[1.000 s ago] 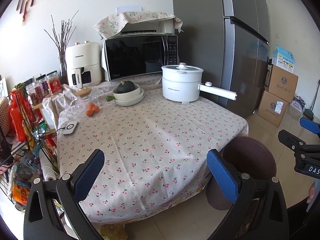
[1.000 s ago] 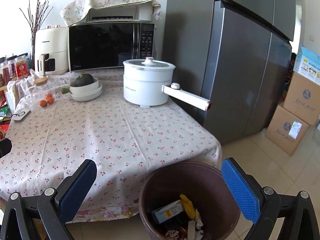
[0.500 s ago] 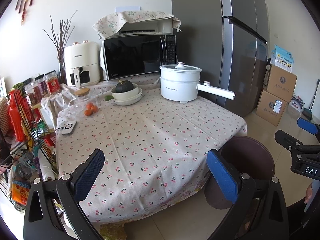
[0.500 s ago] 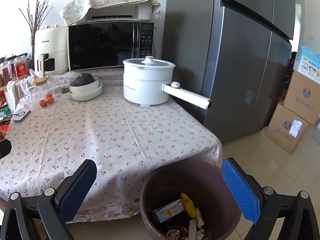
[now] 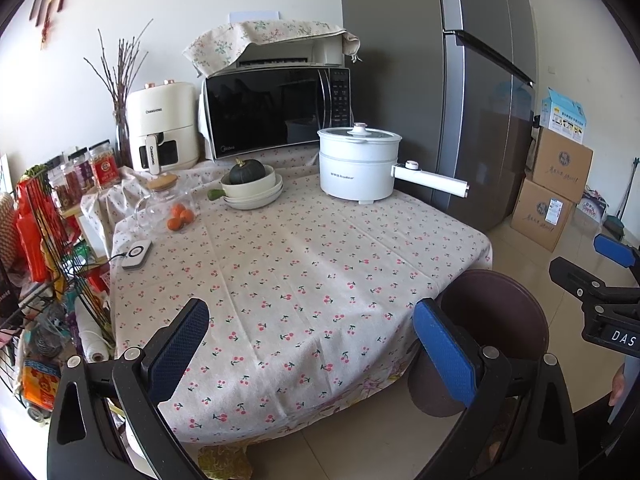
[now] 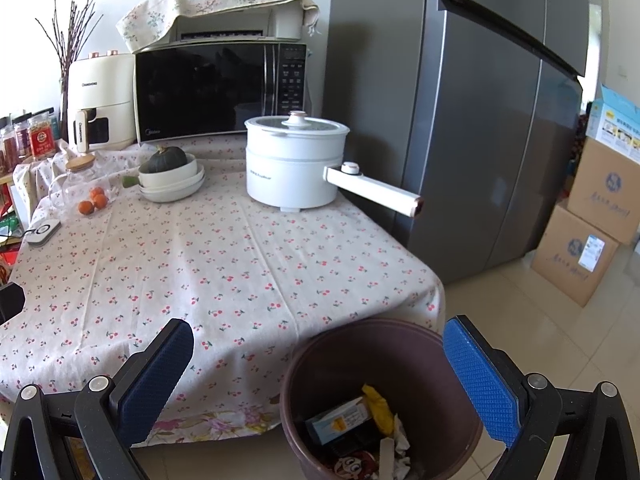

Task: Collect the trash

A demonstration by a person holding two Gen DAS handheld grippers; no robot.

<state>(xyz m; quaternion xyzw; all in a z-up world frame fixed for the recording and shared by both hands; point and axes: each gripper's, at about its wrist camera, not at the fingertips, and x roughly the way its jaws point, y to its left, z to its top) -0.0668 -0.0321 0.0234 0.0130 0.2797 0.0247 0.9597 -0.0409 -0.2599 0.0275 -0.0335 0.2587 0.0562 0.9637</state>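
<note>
A brown trash bin [image 6: 384,360] stands on the floor at the table's near right corner; it also shows in the left wrist view [image 5: 496,320]. Inside lie a small box [image 6: 340,420], a yellow wrapper [image 6: 376,404], crumpled paper [image 6: 400,440] and other litter. My right gripper [image 6: 316,372] is open and empty, above and in front of the bin. My left gripper [image 5: 312,344] is open and empty over the table's near edge. The right gripper [image 5: 600,280] shows at the right of the left wrist view.
The table with the cherry-print cloth [image 5: 300,272] holds a white electric pot [image 5: 360,168] with a long handle, stacked bowls with a squash [image 5: 250,184], oranges [image 5: 180,216], a glass jar, a microwave [image 5: 276,112] and an air fryer. A grey fridge [image 6: 460,120] and cardboard boxes [image 6: 588,240] stand right; a wire rack [image 5: 44,260] left.
Both views have drifted slightly back and up from the table. Both grippers stay open and empty.
</note>
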